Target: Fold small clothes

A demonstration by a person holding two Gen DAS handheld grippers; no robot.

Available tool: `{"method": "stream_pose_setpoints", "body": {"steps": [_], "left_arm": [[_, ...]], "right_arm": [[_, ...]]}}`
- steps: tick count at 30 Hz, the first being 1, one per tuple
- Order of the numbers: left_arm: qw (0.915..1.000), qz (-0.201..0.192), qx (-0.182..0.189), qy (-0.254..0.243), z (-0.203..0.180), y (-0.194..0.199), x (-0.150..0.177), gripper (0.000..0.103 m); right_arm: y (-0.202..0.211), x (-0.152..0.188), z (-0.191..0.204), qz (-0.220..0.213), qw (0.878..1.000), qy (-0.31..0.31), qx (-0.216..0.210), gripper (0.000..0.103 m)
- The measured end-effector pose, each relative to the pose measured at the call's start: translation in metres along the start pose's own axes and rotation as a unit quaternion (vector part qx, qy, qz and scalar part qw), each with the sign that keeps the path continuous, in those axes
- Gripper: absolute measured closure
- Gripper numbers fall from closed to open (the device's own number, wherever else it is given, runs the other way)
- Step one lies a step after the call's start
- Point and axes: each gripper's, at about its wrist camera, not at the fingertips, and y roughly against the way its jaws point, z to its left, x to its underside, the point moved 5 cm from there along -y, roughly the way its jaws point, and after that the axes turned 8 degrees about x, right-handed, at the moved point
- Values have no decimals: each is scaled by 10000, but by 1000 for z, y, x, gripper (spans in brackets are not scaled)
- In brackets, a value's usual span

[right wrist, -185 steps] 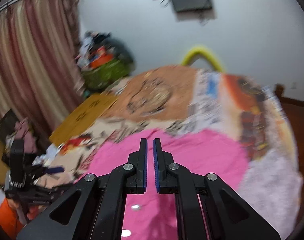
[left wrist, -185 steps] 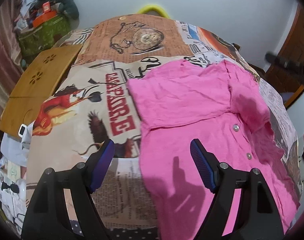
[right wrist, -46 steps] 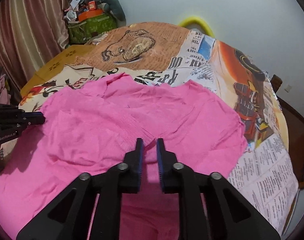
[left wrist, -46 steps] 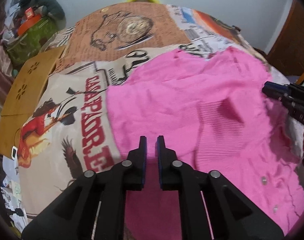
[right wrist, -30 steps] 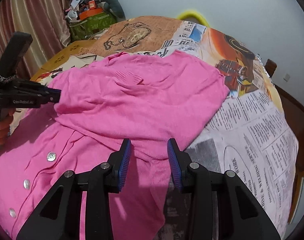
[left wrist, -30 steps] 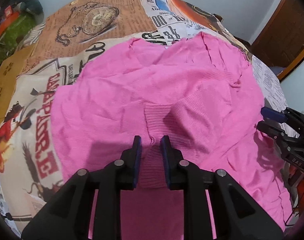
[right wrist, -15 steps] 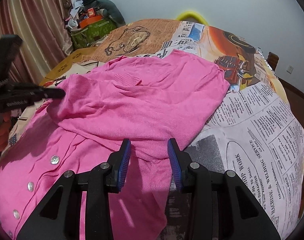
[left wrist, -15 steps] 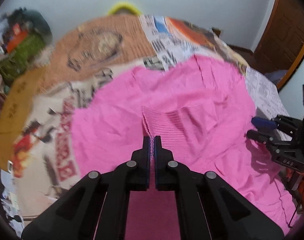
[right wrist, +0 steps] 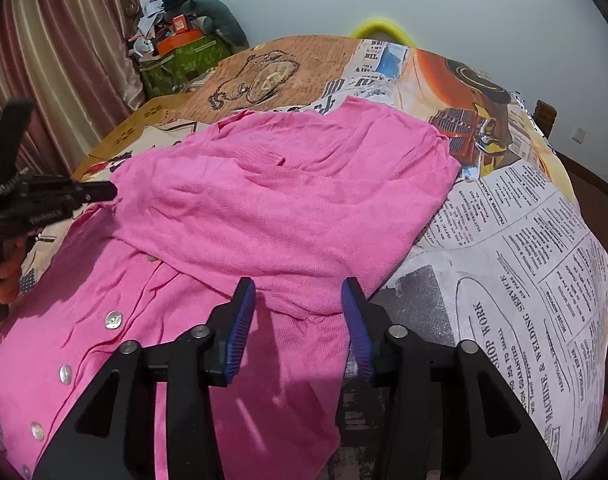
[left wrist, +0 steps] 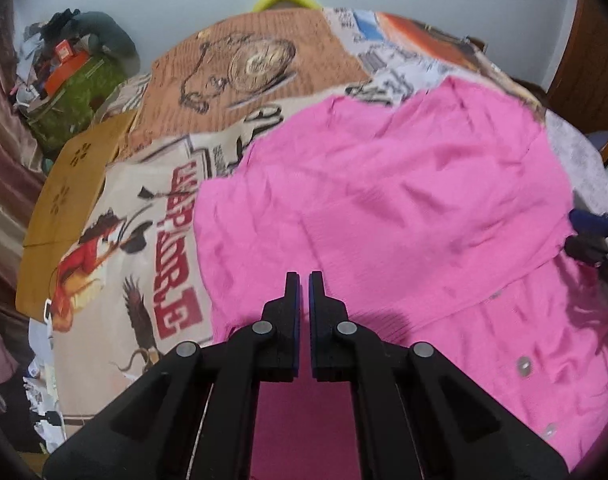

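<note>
Pink cardigan (right wrist: 288, 208) lying half-folded on newsprint-covered surface (right wrist: 523, 240); soft, light knit, likely draping and slipping; best pinching at folded edge; left gripper (left wrist: 304, 280) nearly closed, apparently holding nothing; right gripper (right wrist: 300, 292) hovering apart.

My black two-finger left gripper (left wrist: 304, 280) hovers low with its jaws nearly closed, gripping nothing. My black, blue-padded right gripper (right wrist: 298, 300) hangs level, jaws spread wide apart.
</note>
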Motion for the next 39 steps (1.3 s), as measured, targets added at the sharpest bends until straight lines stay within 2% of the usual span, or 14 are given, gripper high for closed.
{"method": "stream_pose_setpoints", "body": {"steps": [2,5,10,17,23,26,28,30,32,34,36,38,39], "left_arm": [[9999,45,66,85,5,1,5,99],[9997,-63,114,191,11,14,9,91],[9988,-315,161,346,21,45,18,65],[9977,-269,210,583,39,75,52,59],[9942,15,585,901,46,80,90,59],[9922,164,790,949,41,76,106,59],[9921,340,894,814,34,70,116,59],[9915,416,964,774,28,63,122,63],[9909,383,1039,763,24,63,122,71],[9888,385,1196,808,21,64,121,90],[9890,380,1215,752,17,63,119,98],[9909,332,1128,659,13,64,116,99],[9919,285,1081,606,11,65,114,99]], "right_arm": [[2,2,1,51,10000,27,47,58],[7,4,-1,107,9999,4,109,56],[27,6,-3,51,9998,-107,160,54],[61,20,-3,19,9996,-102,269,52],[70,47,-6,287,9989,-280,255,52],[65,63,-6,500,9976,-419,210,52],[60,73,-4,639,9966,-508,128,52],[56,76,-3,693,9960,-552,74,52],[48,79,-2,765,9953,-577,107,52],[43,80,2,835,9950,-545,89,52],[41,79,4,837,9952,-502,113,53],[40,76,10,823,9957,-413,58,71],[40,76,12,815,9960,-376,41,89]]}}
